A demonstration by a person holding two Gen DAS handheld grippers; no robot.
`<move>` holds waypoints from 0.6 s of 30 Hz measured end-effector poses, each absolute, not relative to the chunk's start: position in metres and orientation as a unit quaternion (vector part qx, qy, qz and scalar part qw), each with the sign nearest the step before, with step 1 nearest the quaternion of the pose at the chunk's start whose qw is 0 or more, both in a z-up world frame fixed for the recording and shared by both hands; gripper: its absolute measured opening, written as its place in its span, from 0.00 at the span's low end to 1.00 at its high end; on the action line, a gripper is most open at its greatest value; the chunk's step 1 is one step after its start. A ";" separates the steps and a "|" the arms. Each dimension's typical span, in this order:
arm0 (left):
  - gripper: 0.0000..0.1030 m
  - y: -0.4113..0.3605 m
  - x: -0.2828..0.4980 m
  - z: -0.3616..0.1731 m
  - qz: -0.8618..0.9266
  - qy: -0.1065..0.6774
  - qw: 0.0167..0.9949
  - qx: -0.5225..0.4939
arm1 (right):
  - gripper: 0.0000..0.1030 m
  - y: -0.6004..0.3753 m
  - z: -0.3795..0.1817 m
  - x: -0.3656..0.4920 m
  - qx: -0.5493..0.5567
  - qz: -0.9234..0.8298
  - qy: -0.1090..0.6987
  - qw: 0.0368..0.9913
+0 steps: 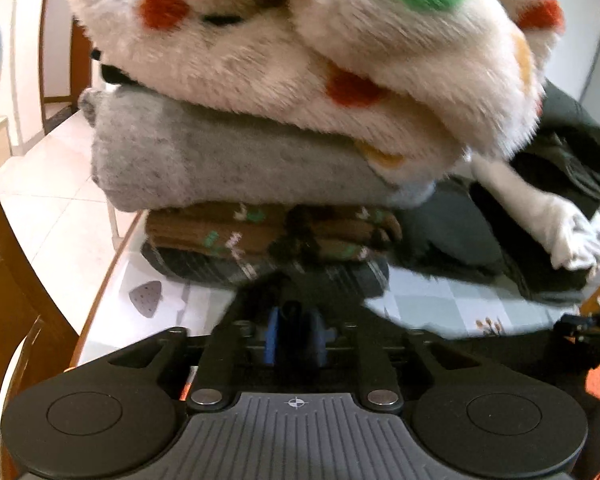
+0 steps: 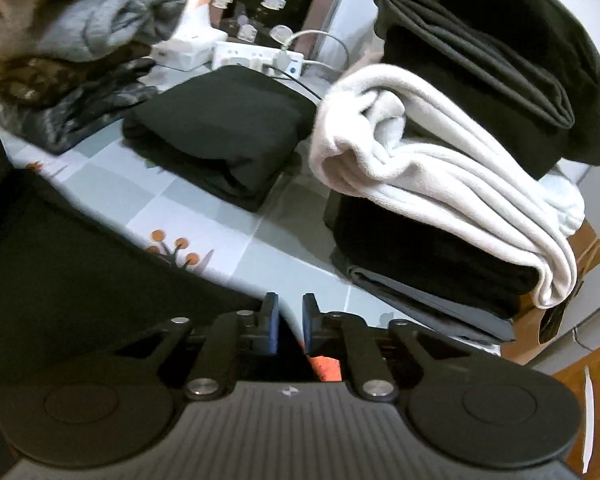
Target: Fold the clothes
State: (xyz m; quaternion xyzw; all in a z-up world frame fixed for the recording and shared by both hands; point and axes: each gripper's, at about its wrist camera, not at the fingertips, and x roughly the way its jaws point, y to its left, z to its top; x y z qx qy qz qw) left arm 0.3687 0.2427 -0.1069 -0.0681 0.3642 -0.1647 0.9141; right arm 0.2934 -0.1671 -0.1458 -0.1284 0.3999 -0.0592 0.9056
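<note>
A loose black garment (image 2: 80, 264) lies over the table's near edge. My right gripper (image 2: 290, 320) is shut on its edge, which sits low between the blue pads. In the left wrist view the same black garment (image 1: 480, 346) runs under my left gripper (image 1: 296, 332). That gripper's pads stand parted, with a fold of the cloth between them. Straight ahead is a folded stack: a fluffy cream dotted piece (image 1: 260, 60), a grey sweater (image 1: 220, 168), a brown patterned piece (image 1: 260, 232) and a dark plaid one (image 1: 240, 268).
On the checkered tablecloth (image 2: 220, 216) sit a folded black piece (image 2: 220, 132) and a second stack with a white garment (image 2: 440, 160) between dark ones (image 2: 500, 60). A power strip (image 2: 256, 56) lies at the back. A wooden chair (image 1: 4, 240) and tiled floor (image 1: 60, 184) are to the left.
</note>
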 end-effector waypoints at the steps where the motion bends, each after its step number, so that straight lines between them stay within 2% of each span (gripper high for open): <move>1: 0.34 0.246 0.369 -0.105 -0.166 0.362 0.914 -0.073 | 0.25 -0.169 -0.146 0.295 -0.124 -0.065 0.399 0.906; 2: 0.36 0.249 0.368 -0.103 -0.167 0.359 0.915 -0.074 | 0.32 -0.171 -0.145 0.295 -0.116 -0.069 0.396 0.908; 10: 0.44 0.272 0.347 -0.095 -0.178 0.371 0.908 -0.071 | 0.42 -0.179 -0.125 0.251 -0.036 -0.057 0.403 0.913; 18: 0.51 0.282 0.299 -0.092 -0.217 0.400 0.889 -0.057 | 0.56 -0.178 -0.117 0.178 0.032 -0.047 0.426 0.903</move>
